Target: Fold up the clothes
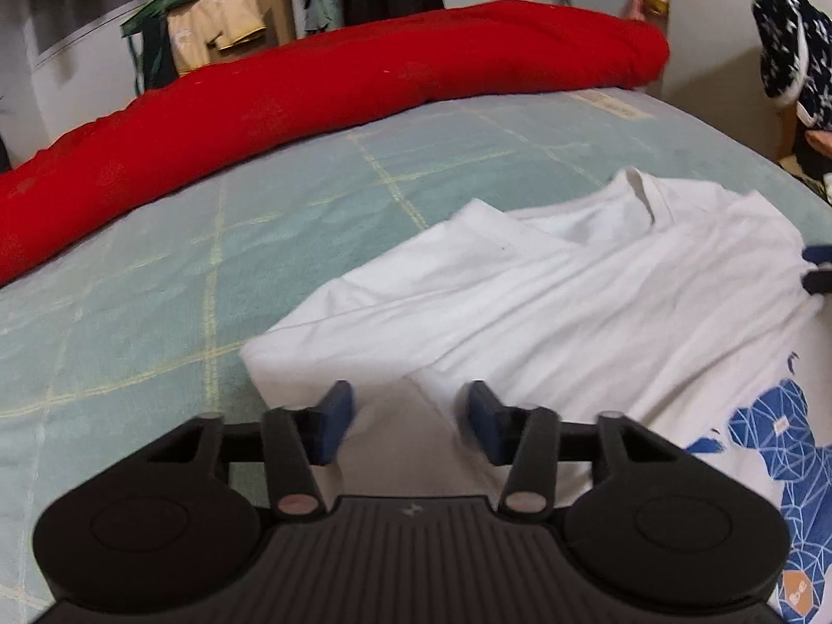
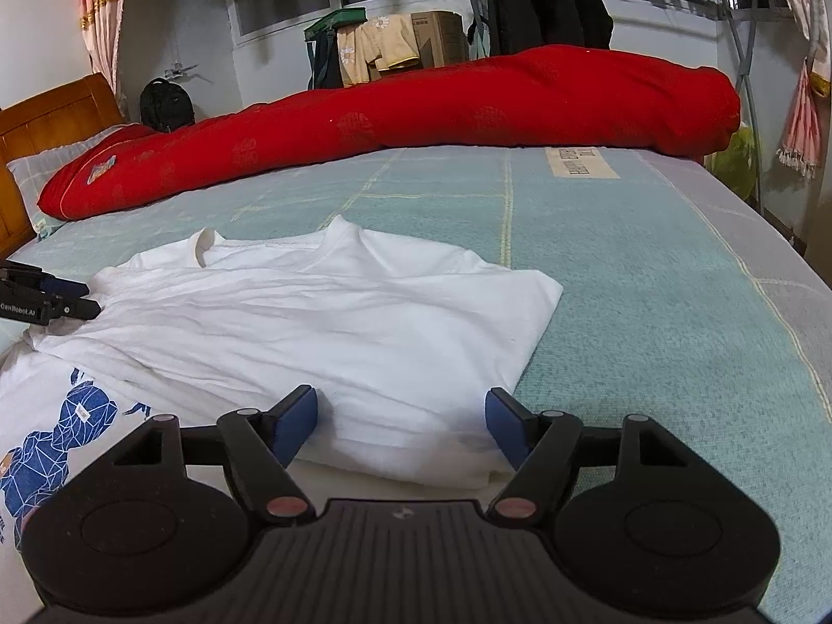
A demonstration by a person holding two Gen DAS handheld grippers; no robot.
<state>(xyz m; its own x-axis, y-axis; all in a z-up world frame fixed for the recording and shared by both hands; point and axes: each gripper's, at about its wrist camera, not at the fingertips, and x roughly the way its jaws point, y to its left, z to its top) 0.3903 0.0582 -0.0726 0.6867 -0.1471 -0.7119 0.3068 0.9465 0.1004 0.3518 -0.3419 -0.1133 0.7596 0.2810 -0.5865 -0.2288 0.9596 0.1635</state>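
A white T-shirt (image 2: 312, 322) lies on the green checked bed (image 2: 650, 286) beside a red quilt (image 2: 416, 109). The left gripper (image 1: 411, 421) stands half open and the right gripper (image 2: 400, 426) wide, both over cloth without gripping it.

The left gripper (image 2: 49, 294) bore "GenRobot.AI" in white on its black body. A pale label (image 2: 581, 162) on the bedsheet (image 2: 650, 281) carried lettering too blurred to read.

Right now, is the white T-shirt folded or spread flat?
Partly folded: the white T-shirt has both sides turned in over its body, and its blue print still lies unfolded.
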